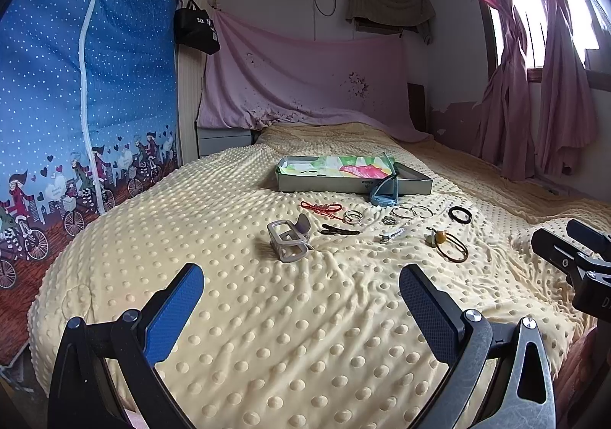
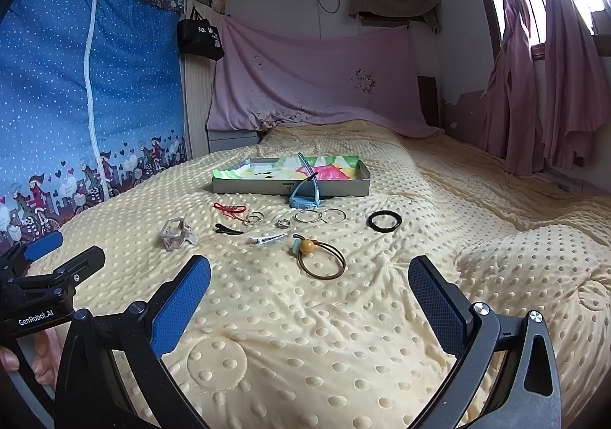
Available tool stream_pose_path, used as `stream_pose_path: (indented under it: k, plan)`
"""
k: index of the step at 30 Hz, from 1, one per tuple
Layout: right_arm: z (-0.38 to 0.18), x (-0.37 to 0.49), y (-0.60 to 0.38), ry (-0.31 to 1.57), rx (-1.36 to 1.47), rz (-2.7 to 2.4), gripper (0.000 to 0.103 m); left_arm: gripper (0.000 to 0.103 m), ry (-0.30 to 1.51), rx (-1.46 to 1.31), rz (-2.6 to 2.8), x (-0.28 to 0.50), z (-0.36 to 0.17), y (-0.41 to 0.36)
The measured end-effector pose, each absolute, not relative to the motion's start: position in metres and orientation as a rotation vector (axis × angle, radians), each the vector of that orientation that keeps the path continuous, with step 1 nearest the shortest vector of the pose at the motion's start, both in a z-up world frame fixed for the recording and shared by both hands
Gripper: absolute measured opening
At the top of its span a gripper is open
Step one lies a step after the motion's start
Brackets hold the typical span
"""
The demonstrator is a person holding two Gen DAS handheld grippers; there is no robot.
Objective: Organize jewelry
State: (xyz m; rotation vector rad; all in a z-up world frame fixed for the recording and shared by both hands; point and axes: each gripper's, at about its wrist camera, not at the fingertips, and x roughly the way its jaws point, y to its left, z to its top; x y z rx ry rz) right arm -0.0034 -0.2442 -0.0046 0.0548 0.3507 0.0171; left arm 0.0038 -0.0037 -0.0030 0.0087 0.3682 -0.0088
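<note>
- Jewelry and hair bits lie spread on the bed [image 2: 343, 333], on its cream dotted blanket, in a loose row just in front of the box [image 2: 248, 187].
- Box: shallow grey tray with a colourful lining, far middle of the bed; also seen from the left wrist [image 1: 324, 185].
- Left gripper [image 1: 301, 295]: jaws wide open, nothing held, hovering over the near blanket. A hand [image 2: 23, 360] grips its handle at the left edge of the right view.
- Right gripper [image 2: 309, 287]: jaws wide open, empty, over the near blanket.
- Blue hair clip [image 2: 303, 199] leans on the box's front wall, one part reaching up over the rim.
- Grey claw clip [image 2: 176, 234] at the left end of the row, on its side.
- Brown hair tie [image 2: 324, 261] with an orange bead, nearest to the right gripper.
- Black hair tie [image 2: 383, 220] at the right end of the row.
- Two thin hoops [image 2: 320, 216] side by side, touching or overlapping, in front of the blue clip.
- Red cord [image 2: 229, 209], left of the hoops, next to a pair of small rings [image 2: 254, 217].
- Black clip [image 2: 228, 229] and silver clip [image 2: 267, 238], flat, apart.
- Small ring [image 2: 283, 223] between the pair of rings and the hoops.
</note>
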Motion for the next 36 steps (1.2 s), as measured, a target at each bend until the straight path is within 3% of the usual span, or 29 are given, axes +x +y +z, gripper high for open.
stream_pose_path:
  k: [36]
  plan:
    - [-0.0048, -0.0056, -0.2453, 0.354, 0.058, 0.012, 0.102, 0.103, 0.366, 0.007, -0.013, 0.0018, 0.0000, -0.0023]
